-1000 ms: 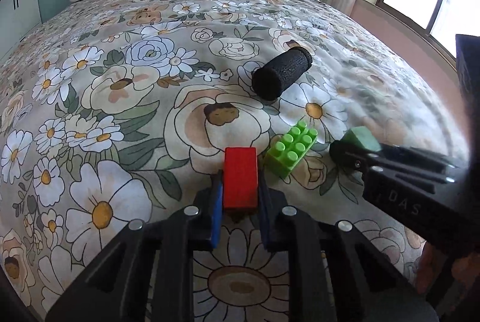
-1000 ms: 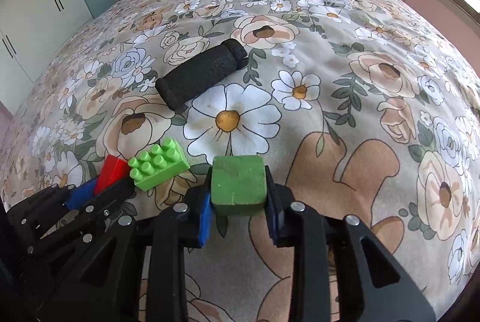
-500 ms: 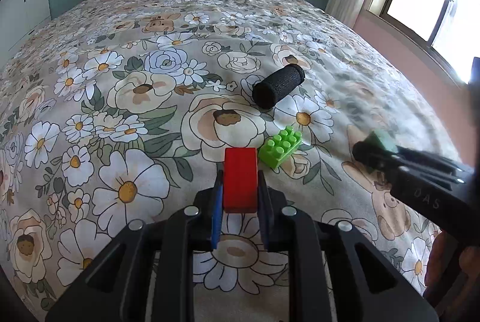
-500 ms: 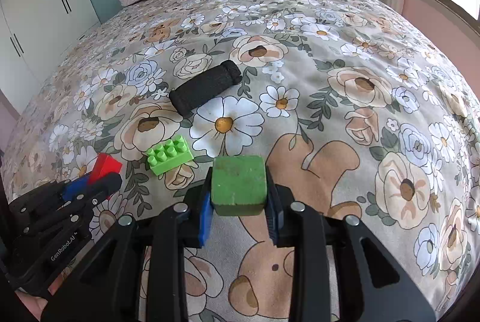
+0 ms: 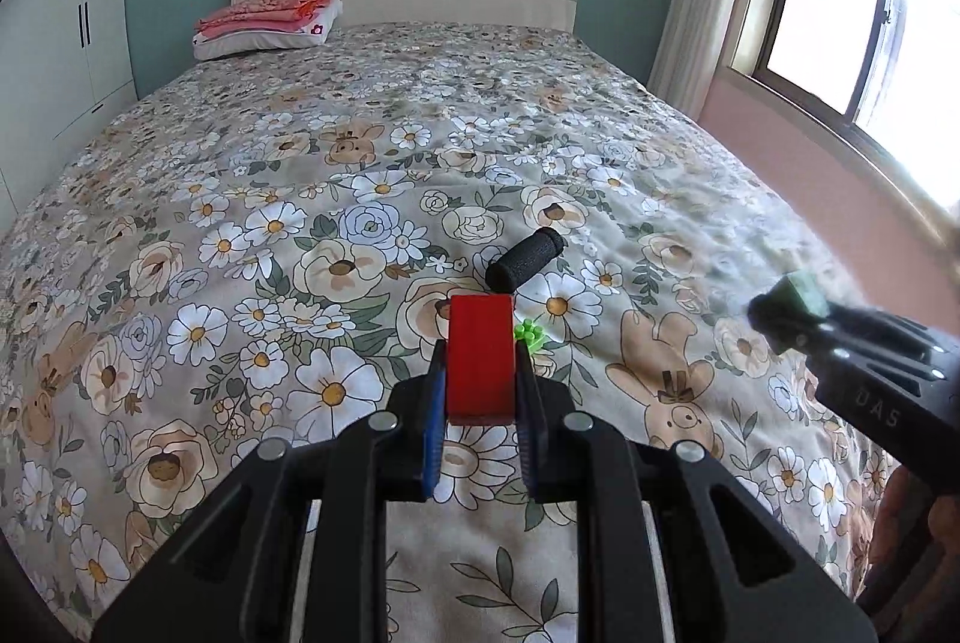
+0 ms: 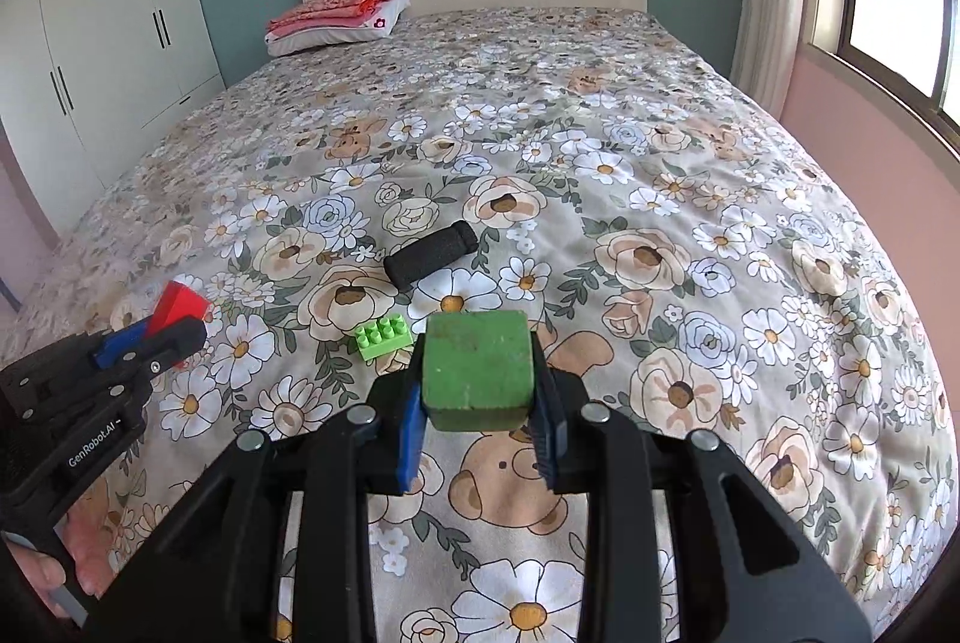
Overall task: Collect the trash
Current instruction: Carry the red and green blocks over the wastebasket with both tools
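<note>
While both hands hang above the big floral bed (image 6: 690,199), the chief worry from where I stand is that no bin or bag shows anywhere, so whatever is carried off has some way to travel. The black foam roller (image 6: 431,253) and the studded lime-green brick (image 6: 384,336) lie on the quilt close together, not yet picked up; either could be forgotten, and the roller might roll on the soft cover if nudged. The right gripper (image 6: 480,406) is clamped on a worn dark-green block (image 6: 477,367), which bulges wider than the blue pads, so a jolt could twist it loose. The left gripper (image 5: 480,406) pinches a slim red block (image 5: 480,358) by its lower end only, most of it standing proud of the fingers; I reckon a quick swing could lever it out.
</note>
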The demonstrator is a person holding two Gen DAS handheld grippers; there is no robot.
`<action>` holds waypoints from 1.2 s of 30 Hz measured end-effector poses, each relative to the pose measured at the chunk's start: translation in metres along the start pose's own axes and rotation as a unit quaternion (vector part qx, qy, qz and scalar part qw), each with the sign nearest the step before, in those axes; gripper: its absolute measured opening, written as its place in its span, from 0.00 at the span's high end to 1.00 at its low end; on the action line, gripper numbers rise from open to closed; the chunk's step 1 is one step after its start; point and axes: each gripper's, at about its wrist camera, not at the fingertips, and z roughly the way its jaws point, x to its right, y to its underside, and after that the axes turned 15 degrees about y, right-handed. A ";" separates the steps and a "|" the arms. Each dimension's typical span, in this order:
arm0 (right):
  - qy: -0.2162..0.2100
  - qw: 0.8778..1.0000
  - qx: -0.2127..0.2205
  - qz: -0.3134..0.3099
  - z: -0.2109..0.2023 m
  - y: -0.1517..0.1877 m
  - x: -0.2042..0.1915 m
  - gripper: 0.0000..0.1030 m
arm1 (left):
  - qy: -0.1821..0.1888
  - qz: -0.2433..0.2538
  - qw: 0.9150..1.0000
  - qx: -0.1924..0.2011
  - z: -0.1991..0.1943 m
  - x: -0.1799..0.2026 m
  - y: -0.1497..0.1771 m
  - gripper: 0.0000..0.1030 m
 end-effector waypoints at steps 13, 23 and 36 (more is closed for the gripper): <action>0.003 0.996 0.087 0.000 -0.152 0.008 0.038 0.70 | -0.010 0.037 0.996 0.077 -0.138 0.070 -0.002 0.78; 0.009 0.990 0.143 -0.012 -0.260 0.040 0.063 0.70 | -0.013 0.055 0.990 0.126 -0.237 0.112 0.023 0.78; -0.012 0.984 0.172 -0.045 -0.336 0.113 0.080 0.70 | -0.006 0.072 0.989 0.128 -0.308 0.135 0.092 0.78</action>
